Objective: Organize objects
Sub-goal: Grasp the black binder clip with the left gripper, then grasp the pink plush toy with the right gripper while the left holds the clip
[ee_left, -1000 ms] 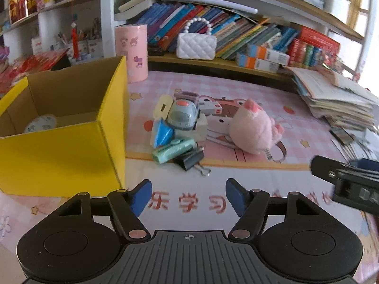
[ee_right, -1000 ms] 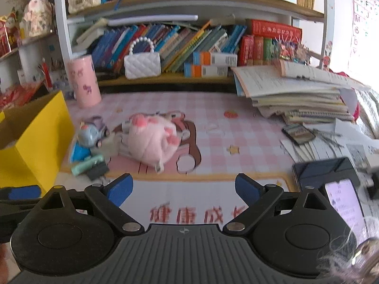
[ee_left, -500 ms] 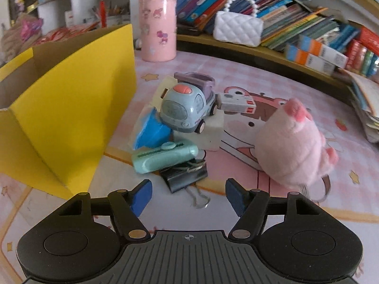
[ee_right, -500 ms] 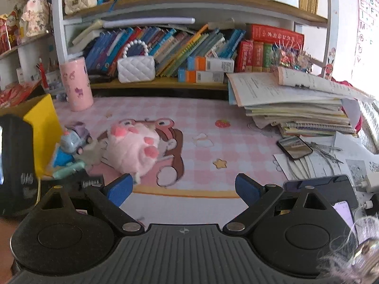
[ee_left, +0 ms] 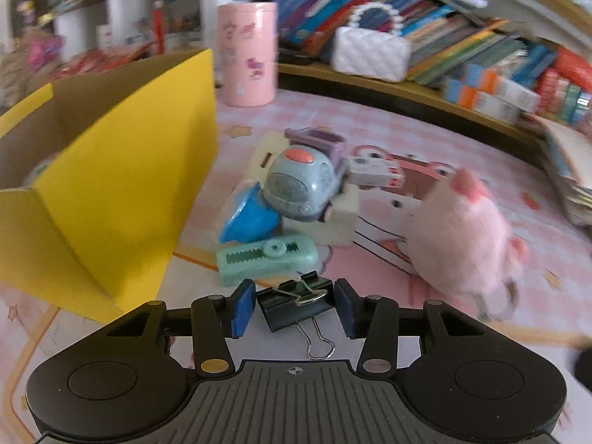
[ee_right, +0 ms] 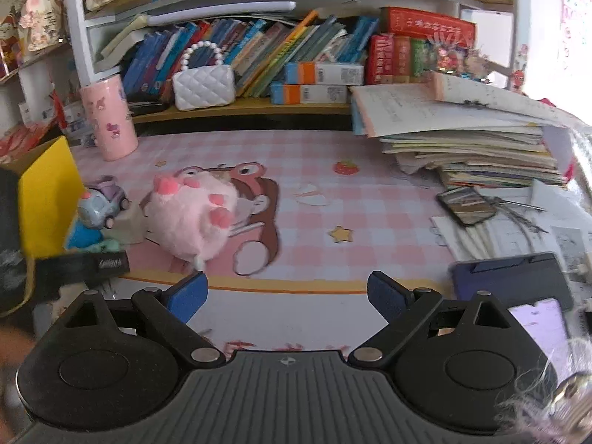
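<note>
my left claw (ee_left: 295, 309) is closing round the black binder clip (ee_left: 294, 305), pads not yet touching. yellow box (ee_left: 111, 199) crowds frame left. my right claw (ee_right: 286, 296) hangs spread above bare worktop (ee_right: 370, 214).

On the desk: one yellow box (ee_left: 122, 192), one toy car (ee_left: 307, 181), one pink plush toy (ee_left: 462, 240), one black binder clip (ee_left: 296, 305), one green correction tape (ee_left: 266, 259), one pink canister (ee_left: 248, 55), two phones (ee_right: 466, 205).

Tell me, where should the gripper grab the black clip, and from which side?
Probably the black binder clip's folded black body, one pad on each end, coming down from above and the near side. The wire handles are thin and would likely slip. The left gripper already straddles that body, its jaws closing but not yet pressing.
</note>
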A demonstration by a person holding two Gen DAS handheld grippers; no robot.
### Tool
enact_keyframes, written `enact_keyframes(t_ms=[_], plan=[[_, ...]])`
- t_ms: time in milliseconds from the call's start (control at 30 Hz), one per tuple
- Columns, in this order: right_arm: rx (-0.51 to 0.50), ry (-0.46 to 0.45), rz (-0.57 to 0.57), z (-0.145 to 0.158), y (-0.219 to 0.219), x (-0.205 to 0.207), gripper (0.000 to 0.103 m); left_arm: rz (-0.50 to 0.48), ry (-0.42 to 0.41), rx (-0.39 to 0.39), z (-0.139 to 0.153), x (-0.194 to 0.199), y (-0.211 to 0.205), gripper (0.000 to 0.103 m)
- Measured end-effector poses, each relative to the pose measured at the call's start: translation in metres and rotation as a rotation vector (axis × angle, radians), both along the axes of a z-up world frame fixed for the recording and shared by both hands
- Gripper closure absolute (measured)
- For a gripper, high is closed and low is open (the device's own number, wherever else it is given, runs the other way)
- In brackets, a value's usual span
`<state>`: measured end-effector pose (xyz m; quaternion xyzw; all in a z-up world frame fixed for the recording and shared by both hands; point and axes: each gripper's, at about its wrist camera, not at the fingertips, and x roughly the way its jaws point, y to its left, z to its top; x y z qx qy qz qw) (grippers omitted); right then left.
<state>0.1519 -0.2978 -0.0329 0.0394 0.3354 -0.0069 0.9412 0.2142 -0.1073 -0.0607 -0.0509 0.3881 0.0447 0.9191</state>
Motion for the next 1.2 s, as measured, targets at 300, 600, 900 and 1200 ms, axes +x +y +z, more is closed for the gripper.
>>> enact_keyframes(t_ms=[300,600,900,1200], plan=[[-0.014,-0.012,0.138,-0.011,0.044,0.037,0.009,-0.181,0.047,-0.103,0.024,-0.051,0.049,0.058],[-0.394,-0.095,0.366,-0.037,0.108,0.084,0.011,-0.074,0.05,-0.153,0.03,-0.082,0.094,0.058],[-0.522,-0.063,0.305,-0.049,0.107,0.097,0.044,-0.071,0.024,-0.166,0.036,-0.097,0.118,0.058],[-0.113,0.044,0.104,-0.006,0.095,0.038,0.044,-0.1,-0.016,-0.199,0.042,-0.106,0.14,0.058]])
